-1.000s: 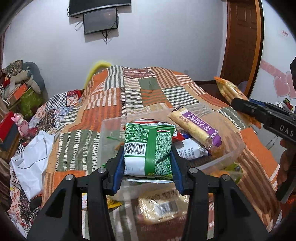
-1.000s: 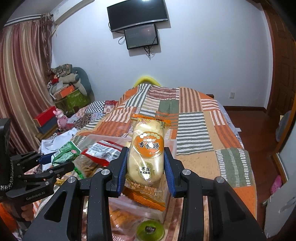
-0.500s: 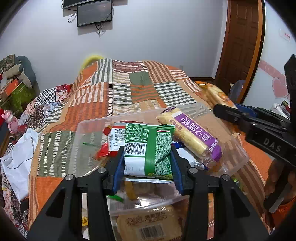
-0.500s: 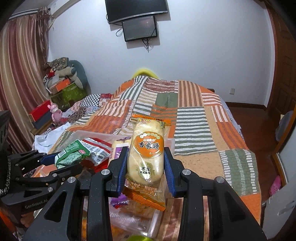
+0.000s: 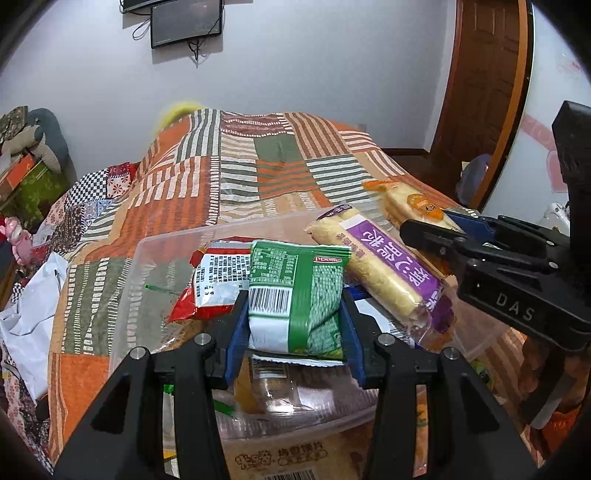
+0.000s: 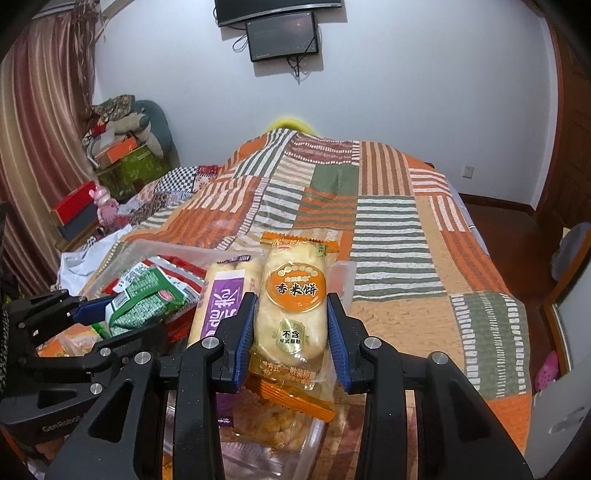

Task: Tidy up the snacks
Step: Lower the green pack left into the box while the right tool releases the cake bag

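- Left wrist view is showing the left gripper pinching a green snack packet between its blue pads, barcode side facing the camera.
- That packet is hanging over the clear plastic bin, which is sitting on the patchwork bedspread.
- Below the packet, inside the bin, more wrapped snacks are lying, among them a pale biscuit pack at the near wall.
- Just beyond the green packet, a red and white packet is lying in the bin to its left, and a long purple-labelled roll is leaning across the bin's right side.
- Further right, the right gripper is coming in from the side, gripping an orange-trimmed rice cracker pack near the bin's far right corner.
- Right wrist view is showing the right gripper pressing its blue pads on both sides of the rice cracker pack, held upright with its label facing the camera.
- Beneath it, the bin is holding a bag of yellow snacks, and the purple-labelled roll is lying just left of the held pack.
- Further left, the left gripper is holding the green snack packet above the bin.
- Beyond everything, the bedspread is stretching toward a white wall carrying a dark screen.
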`<state>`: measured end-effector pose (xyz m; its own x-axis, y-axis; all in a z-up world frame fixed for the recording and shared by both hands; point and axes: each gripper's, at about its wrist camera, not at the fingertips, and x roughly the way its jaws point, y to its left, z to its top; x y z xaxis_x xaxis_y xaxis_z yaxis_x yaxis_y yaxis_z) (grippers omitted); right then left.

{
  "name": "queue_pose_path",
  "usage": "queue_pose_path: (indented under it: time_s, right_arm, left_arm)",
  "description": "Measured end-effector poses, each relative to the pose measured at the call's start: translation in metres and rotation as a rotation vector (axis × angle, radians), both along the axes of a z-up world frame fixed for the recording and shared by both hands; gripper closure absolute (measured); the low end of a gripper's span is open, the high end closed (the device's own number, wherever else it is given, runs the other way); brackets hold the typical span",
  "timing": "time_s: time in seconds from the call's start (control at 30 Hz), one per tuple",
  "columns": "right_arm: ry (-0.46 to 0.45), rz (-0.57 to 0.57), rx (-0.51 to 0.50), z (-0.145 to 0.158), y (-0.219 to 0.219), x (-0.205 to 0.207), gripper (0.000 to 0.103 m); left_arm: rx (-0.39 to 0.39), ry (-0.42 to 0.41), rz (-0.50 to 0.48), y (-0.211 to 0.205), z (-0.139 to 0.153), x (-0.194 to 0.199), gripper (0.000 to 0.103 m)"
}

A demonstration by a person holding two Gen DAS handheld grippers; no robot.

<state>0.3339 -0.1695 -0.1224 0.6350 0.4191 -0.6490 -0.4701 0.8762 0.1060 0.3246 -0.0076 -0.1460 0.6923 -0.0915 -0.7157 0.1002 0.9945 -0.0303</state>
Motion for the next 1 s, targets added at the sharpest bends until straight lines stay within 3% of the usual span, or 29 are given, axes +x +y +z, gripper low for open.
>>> queue_pose_path:
  time_s: [0.27, 0.43, 0.5, 0.7, 1.0]
  right_arm:
    - [0.028, 0.000, 0.006, 0.000, -0.002, 0.000, 0.066]
    - [0.008, -0.016, 0.014, 0.006, -0.004, -0.008, 0.045]
    - [0.005, -0.017, 0.023, 0.009, -0.006, -0.010, 0.042]
    - [-0.013, -0.013, 0.038, 0.021, -0.010, -0.022, 0.041]
    - [-0.043, -0.024, 0.065, 0.038, -0.021, -0.053, 0.036]
  left_arm:
    - [-0.009, 0.027, -0.012, 0.001, -0.005, -0.005, 0.046]
    - [-0.009, 0.028, -0.013, 0.002, -0.001, -0.013, 0.044]
    - [-0.009, 0.020, -0.011, 0.004, 0.003, -0.019, 0.044]
    - [-0.007, -0.022, 0.003, 0.013, 0.020, -0.036, 0.036]
    - [0.015, -0.042, 0.049, 0.036, 0.036, -0.066, 0.032]
